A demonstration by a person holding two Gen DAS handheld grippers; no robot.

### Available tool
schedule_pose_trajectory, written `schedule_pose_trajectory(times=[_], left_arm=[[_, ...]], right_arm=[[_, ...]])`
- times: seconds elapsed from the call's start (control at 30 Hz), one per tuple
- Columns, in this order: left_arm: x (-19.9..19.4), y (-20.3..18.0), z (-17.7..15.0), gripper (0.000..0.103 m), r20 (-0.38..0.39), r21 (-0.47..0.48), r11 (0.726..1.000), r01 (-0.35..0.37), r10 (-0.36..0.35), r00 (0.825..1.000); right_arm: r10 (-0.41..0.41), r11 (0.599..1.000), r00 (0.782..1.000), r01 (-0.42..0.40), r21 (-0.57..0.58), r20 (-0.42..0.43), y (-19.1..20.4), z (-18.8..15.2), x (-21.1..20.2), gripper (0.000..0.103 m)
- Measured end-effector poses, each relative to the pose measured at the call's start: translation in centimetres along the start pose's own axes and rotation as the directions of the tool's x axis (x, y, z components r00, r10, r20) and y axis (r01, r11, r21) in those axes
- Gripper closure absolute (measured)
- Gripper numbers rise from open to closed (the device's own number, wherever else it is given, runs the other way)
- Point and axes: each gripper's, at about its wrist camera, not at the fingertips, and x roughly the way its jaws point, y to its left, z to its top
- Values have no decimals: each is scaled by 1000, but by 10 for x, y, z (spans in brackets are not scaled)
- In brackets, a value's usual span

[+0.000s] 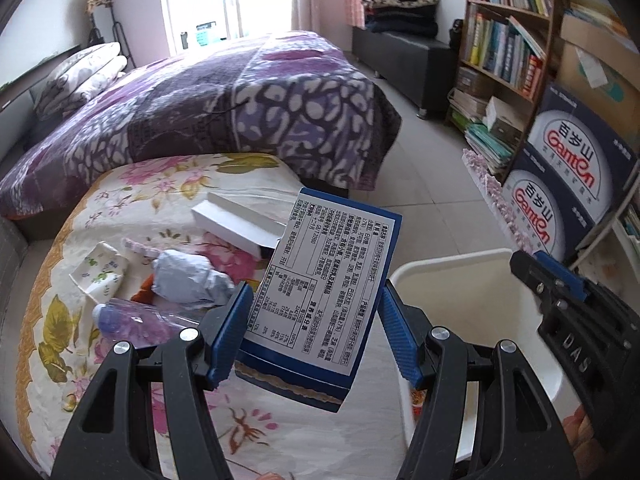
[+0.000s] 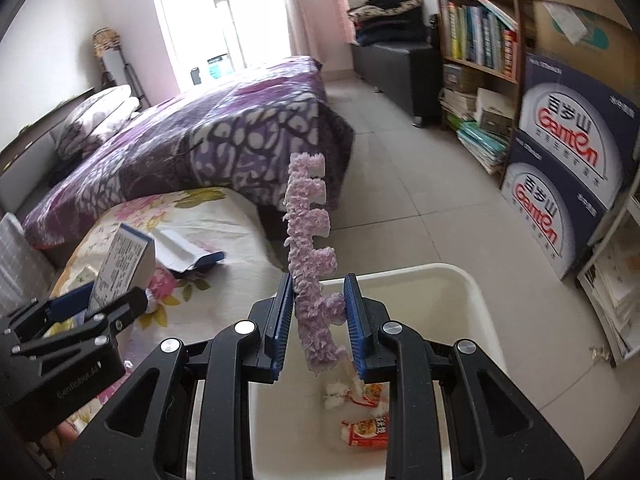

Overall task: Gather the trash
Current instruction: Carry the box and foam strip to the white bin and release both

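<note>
Looking across the room from my two wrist cameras: the bed (image 1: 192,92) with the purple patterned blanket fills the far side, and the bookshelf (image 1: 504,40) with stacked Ganten cartons (image 1: 572,184) stands at right.

Nearer me is the floral-covered surface (image 1: 80,320) that carries the loose trash. Just beside its right edge sits the white bin (image 2: 460,292), with red snack wrappers (image 2: 366,430) and a crumpled white scrap lying on its bottom.

Left gripper (image 1: 316,332): fingers about half apart and clamped on the blue box (image 1: 332,280), one blue pad against each side. The box is lifted off the cover, tilted, its white printed label facing the camera. It hangs over the edge of the floral surface, the bin rim just to its right.

Right gripper (image 2: 318,314): fingers narrowly apart, with the purple frilly strip (image 2: 310,240) standing up between them. The left pad lies against the strip; the right pad touches only its ruffled bulge lower down. The strip rises well above the fingertips and its lower end hangs below them, over the open bin.

Trash on the floral cover, large to small: an open white box (image 1: 236,224), a crumpled grey-blue paper wad (image 1: 184,280), a floral paper cup (image 1: 100,272) on its side, a clear plastic bottle (image 1: 136,320) with a purple label.
</note>
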Motion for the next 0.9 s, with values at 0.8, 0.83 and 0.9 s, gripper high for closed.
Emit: schedule_pose_trajectory(times=[0.8,0.83,0.9], left_arm=[[12,-86,-8,24,-75,115,976,185,-177,981],[13,-88,-9,24,-80,120,976,182,-174,982],[16,-89,-11,23,-91,125,977,173,-163,982]], right_arm=[[-195,958,981,186,220,20,-101,4,-27,15],[-202,954,979,193,230,14,-105,4,-27,14],[-203,950,979,196,243,3,-109,3,-27,13]])
